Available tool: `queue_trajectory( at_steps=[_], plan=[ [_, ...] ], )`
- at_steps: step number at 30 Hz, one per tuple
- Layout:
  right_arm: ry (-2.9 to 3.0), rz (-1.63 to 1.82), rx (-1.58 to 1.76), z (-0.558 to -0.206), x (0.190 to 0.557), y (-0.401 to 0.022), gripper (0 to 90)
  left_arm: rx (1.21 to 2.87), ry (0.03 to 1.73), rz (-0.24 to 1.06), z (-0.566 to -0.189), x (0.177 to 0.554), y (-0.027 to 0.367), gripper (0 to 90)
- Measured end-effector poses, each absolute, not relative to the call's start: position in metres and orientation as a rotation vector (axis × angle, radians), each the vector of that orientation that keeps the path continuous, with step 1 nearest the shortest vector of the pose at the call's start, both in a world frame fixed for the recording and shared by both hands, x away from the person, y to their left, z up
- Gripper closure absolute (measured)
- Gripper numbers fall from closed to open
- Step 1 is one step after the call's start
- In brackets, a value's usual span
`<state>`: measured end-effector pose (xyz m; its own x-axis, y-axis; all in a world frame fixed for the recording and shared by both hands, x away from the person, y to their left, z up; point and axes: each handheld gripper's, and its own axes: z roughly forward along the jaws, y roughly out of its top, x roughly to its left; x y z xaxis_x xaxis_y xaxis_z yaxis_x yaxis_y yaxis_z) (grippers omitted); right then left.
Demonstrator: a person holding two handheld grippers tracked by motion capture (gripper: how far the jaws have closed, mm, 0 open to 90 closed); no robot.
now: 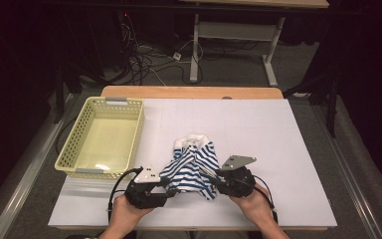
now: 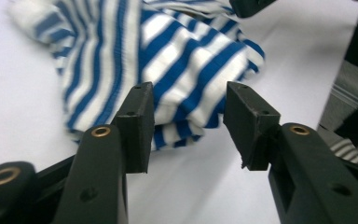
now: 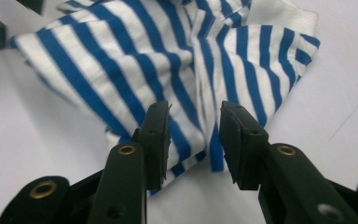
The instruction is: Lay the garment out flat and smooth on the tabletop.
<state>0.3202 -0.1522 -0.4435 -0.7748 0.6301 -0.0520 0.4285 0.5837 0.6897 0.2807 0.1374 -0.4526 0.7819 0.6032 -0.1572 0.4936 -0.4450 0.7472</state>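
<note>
Plainly blue-striped shirt, unlabelled yellow basket

The striped shirt is soft knitted cloth, blue and white, with a fine ribbed weave and a plain white collar. The basket looks like pale yellow perforated plastic, slightly glossy on its floor. The table has a matt white, smooth top, perhaps paper, edged in light wood. Each gripper's jaws are matt black plastic with brass-coloured rivets.
</note>
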Motion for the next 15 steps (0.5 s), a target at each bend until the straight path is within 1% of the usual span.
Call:
queue_trajectory(
  at_steps=[7, 9, 10, 12, 13, 14, 15],
  plan=[
    [2.554, 0.911, 0.943, -0.454, 0.341, -0.141, 54.8, 2.134, 0.889, 0.218, -0.46, 0.297, 0.137, 49.2],
    [2.557, 0.883, 0.941, -0.458, 0.344, -0.137, 55.6, 2.131, 0.907, 0.223, -0.463, 0.303, 0.136, 49.2],
    [2.556, 0.872, 0.944, -0.46, 0.345, -0.136, 59.6, 2.129, 0.918, 0.222, -0.465, 0.306, 0.136, 49.2],
    [2.552, 0.847, 0.941, -0.461, 0.346, -0.137, 74.3, 2.119, 0.937, 0.201, -0.467, 0.312, 0.136, 49.8],
    [2.564, 0.854, 0.94, -0.461, 0.347, -0.139, 79.7, 2.114, 0.941, 0.188, -0.468, 0.313, 0.136, 51.4],
    [2.558, 0.862, 0.949, -0.46, 0.347, -0.142, 84.3, 2.11, 0.94, 0.179, -0.468, 0.315, 0.137, 53.5],
    [2.552, 0.866, 0.949, -0.458, 0.347, -0.144, 86.5, 2.109, 0.94, 0.174, -0.468, 0.315, 0.136, 55.4]
  ],
)
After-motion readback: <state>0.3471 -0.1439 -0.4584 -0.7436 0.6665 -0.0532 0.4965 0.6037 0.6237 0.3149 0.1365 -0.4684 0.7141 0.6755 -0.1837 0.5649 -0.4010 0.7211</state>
